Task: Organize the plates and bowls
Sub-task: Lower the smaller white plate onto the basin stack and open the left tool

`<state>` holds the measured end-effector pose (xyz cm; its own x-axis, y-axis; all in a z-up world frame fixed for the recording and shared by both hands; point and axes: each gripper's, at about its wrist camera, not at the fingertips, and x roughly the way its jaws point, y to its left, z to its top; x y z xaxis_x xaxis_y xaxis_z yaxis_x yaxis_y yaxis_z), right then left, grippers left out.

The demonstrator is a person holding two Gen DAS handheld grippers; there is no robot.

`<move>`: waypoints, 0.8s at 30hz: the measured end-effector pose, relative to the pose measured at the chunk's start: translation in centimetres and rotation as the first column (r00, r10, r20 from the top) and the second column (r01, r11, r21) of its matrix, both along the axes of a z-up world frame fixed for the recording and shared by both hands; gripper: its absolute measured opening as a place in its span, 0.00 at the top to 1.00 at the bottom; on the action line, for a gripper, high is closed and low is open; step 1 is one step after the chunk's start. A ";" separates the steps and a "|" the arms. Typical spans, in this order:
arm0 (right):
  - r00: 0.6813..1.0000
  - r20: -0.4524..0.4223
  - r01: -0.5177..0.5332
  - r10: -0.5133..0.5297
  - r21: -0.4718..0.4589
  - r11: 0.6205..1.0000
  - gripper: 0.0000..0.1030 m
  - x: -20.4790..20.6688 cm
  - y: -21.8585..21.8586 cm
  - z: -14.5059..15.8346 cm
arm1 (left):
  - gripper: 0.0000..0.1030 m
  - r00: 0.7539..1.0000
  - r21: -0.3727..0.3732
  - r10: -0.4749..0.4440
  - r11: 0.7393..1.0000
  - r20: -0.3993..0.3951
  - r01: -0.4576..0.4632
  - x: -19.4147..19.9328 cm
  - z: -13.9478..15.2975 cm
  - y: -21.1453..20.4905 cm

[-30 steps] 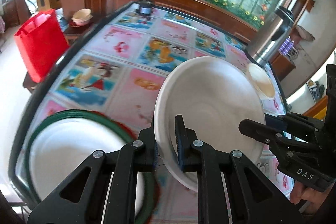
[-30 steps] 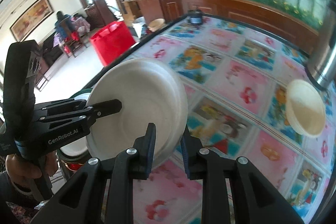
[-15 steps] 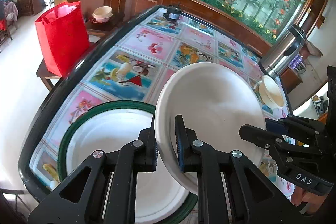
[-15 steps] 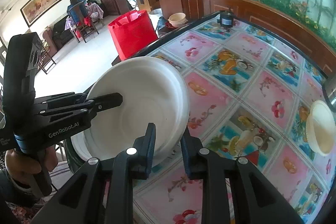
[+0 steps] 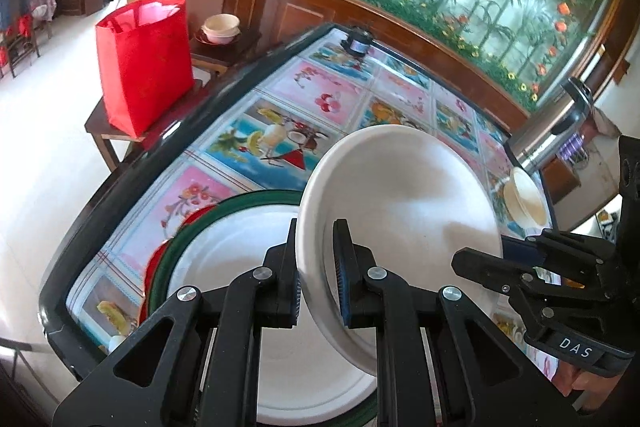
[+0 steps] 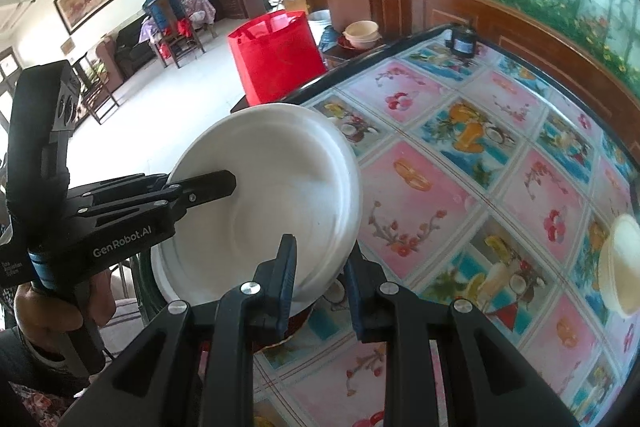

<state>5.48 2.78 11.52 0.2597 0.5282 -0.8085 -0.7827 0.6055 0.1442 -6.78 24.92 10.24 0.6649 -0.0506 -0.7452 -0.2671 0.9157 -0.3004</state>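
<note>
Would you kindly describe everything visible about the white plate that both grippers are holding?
The white plate is round and plain, with a shallow well, a raised rim and a matte, paper-like surface. It looks empty and clean. It is held tilted above the table's near end, partly over a green-rimmed plate. The left gripper clamps one edge of its rim and the right gripper clamps the opposite edge; nothing else touches it.

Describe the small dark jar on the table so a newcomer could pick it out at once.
Start at the table with the fruit-picture cloth and follow it to its far end, beneath the flowered mural. There the small dark jar with a pale blue label stands alone near the rim; everything else on the table is white or cream dishware.
</note>
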 end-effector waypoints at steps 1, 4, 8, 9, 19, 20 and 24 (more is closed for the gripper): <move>1.000 0.000 -0.007 0.007 -0.003 1.000 0.77 0.0 0.2 -0.1 | 0.87 1.000 -0.005 0.003 1.000 -0.002 -0.003 0.0 -0.1 0.1; 1.000 -0.005 -0.012 0.012 -0.014 1.000 0.77 0.3 0.7 -0.4 | 0.87 1.000 -0.014 0.005 1.000 -0.007 -0.005 0.1 -0.4 0.4; 1.000 -0.021 -0.014 0.014 -0.023 1.000 0.77 0.6 1.2 -0.8 | 0.87 1.000 -0.025 0.006 1.000 -0.001 -0.006 0.0 -0.4 0.7; 1.000 -0.023 -0.014 0.013 -0.026 1.000 0.77 0.7 1.3 -0.9 | 0.87 1.000 -0.025 0.005 1.000 0.000 -0.005 0.0 -0.4 0.7; 0.999 -0.015 -0.032 0.031 -0.037 0.999 0.77 -0.4 2.4 -0.4 | 0.87 1.000 -0.022 0.006 1.000 -0.001 -0.006 -0.9 -0.1 1.8; 0.999 -0.013 -0.034 0.034 -0.035 0.999 0.77 -0.5 2.5 -0.4 | 0.87 1.000 -0.020 0.007 1.000 -0.004 -0.007 -1.1 -0.1 1.9; 0.999 -0.008 -0.049 0.049 -0.031 0.998 0.77 -1.6 2.9 -0.3 | 0.86 1.000 -0.008 0.003 1.000 -0.026 -0.003 -2.2 -0.5 2.0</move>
